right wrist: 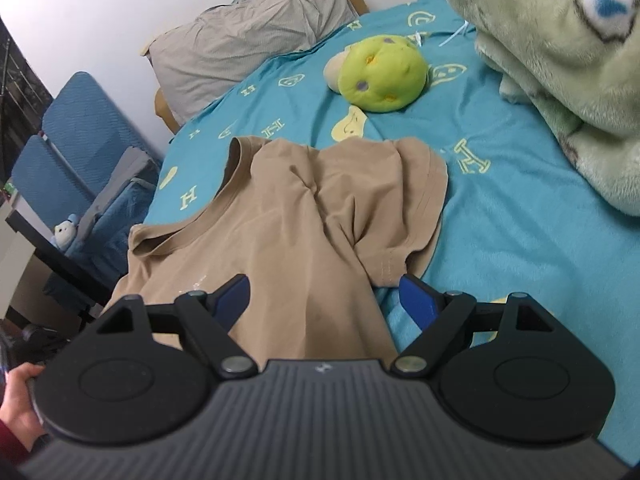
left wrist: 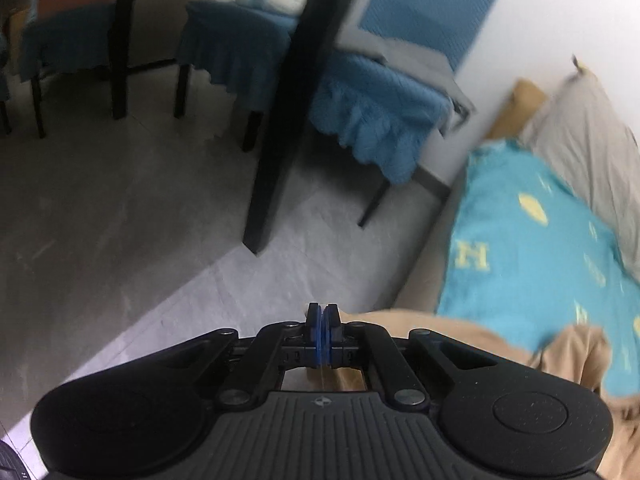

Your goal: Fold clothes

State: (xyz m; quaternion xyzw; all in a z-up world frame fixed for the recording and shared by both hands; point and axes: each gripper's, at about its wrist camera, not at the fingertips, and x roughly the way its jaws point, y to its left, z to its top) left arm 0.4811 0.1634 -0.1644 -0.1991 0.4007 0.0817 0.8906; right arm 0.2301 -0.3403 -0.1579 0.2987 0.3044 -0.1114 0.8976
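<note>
A tan T-shirt (right wrist: 304, 216) lies crumpled on the teal bed cover (right wrist: 500, 168), neck opening to the left, one sleeve folded over at the right. My right gripper (right wrist: 324, 300) is open, its blue fingers straddling the shirt's lower body just above the cloth. My left gripper (left wrist: 323, 322) is shut, its blue pads pressed together, off the bed's edge over the floor. Tan cloth (left wrist: 460, 332) shows just right of and under it; whether the pads pinch it I cannot tell.
A green round plush (right wrist: 380, 76) and a large pale green plush (right wrist: 560, 60) lie on the bed. A grey pillow (right wrist: 248, 44) is at the head. Blue-covered chairs (left wrist: 372, 112) and a black table leg (left wrist: 280, 140) stand on the grey floor beside the bed.
</note>
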